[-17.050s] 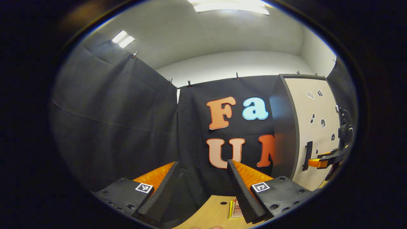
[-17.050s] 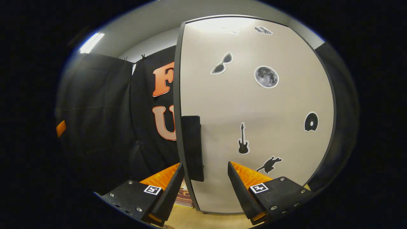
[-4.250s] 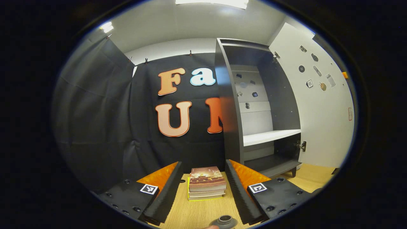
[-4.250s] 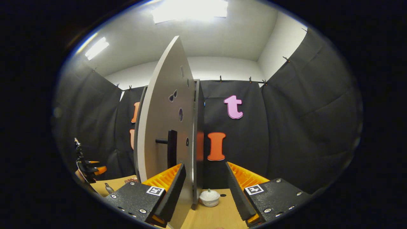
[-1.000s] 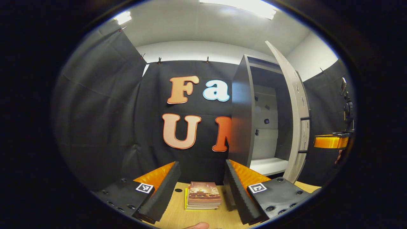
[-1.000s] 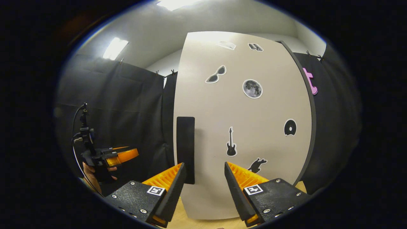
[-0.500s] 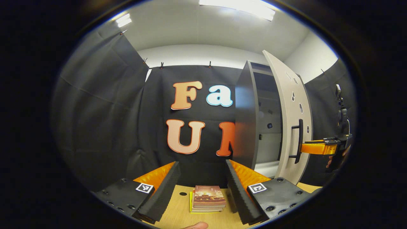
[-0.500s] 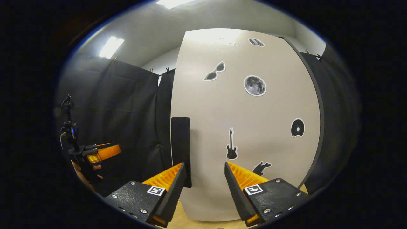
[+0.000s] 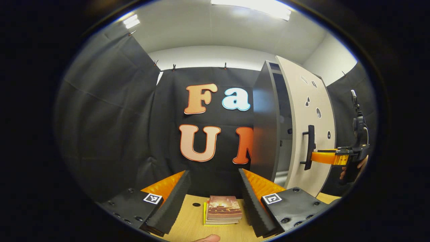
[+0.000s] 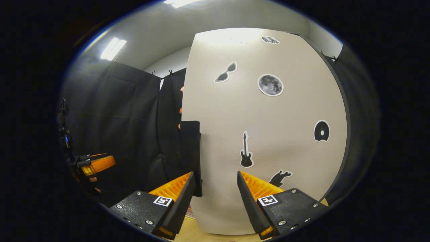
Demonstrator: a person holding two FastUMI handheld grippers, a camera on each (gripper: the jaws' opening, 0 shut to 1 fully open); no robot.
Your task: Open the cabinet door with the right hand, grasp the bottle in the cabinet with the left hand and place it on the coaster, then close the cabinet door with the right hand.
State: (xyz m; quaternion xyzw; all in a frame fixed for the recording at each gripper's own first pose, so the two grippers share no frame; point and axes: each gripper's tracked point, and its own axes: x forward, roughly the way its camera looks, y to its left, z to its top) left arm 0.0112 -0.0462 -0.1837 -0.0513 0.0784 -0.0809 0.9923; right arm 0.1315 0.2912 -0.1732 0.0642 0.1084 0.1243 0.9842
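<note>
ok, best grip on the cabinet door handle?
Grip the black vertical handle mid-bar, one finger either side, coming straight at the door face. It stands off the panel on two posts near the free edge, leaving room behind.

Each hand-held gripper [image 9: 213, 198] has serrated wedge fingers on flat black plates. The plates carry screws and small square coded markers. A black cable runs up the other hand-held gripper [image 9: 314, 157].
</note>
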